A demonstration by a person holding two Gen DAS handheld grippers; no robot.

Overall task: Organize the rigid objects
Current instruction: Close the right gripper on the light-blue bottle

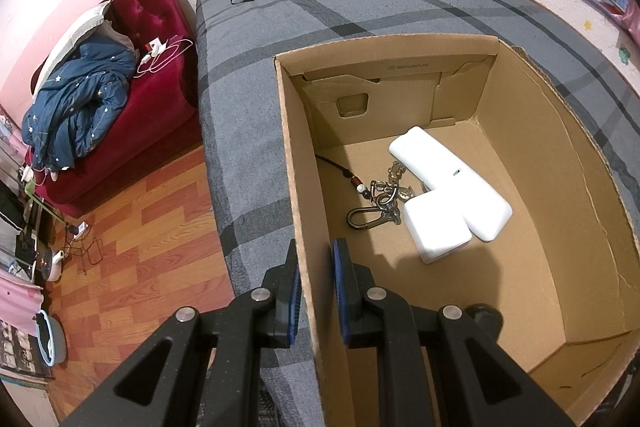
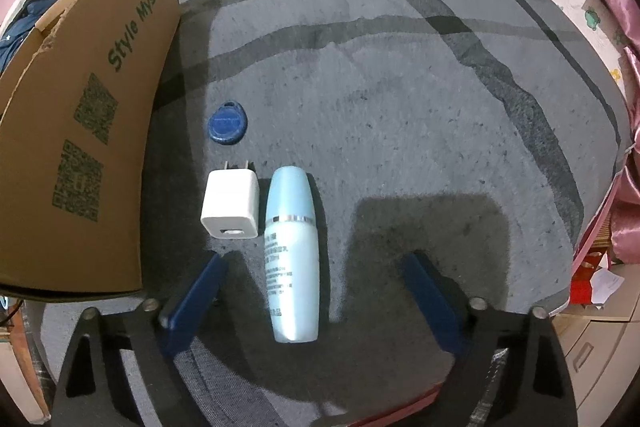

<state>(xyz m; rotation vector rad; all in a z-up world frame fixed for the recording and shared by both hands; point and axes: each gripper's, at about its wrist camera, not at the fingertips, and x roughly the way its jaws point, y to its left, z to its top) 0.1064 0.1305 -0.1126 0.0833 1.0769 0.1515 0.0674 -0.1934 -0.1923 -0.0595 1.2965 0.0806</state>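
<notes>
My left claw (image 1: 316, 259) was clamped on the box (image 1: 298, 187) wall. My right claw (image 2: 316, 267) stood open over the bottle (image 2: 290, 247), pads clear; charger (image 2: 231, 203) beside it.

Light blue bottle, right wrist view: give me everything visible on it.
The light blue bottle lies flat on the grey plaid bedcover, long axis running away from the camera. Translucent plastic look: a rounded cap at the far end, a silver band, and a paler body with small printed text. The white charger plug lies close beside it; contact unclear. It sits between the open right gripper's blue fingers, untouched.
</notes>
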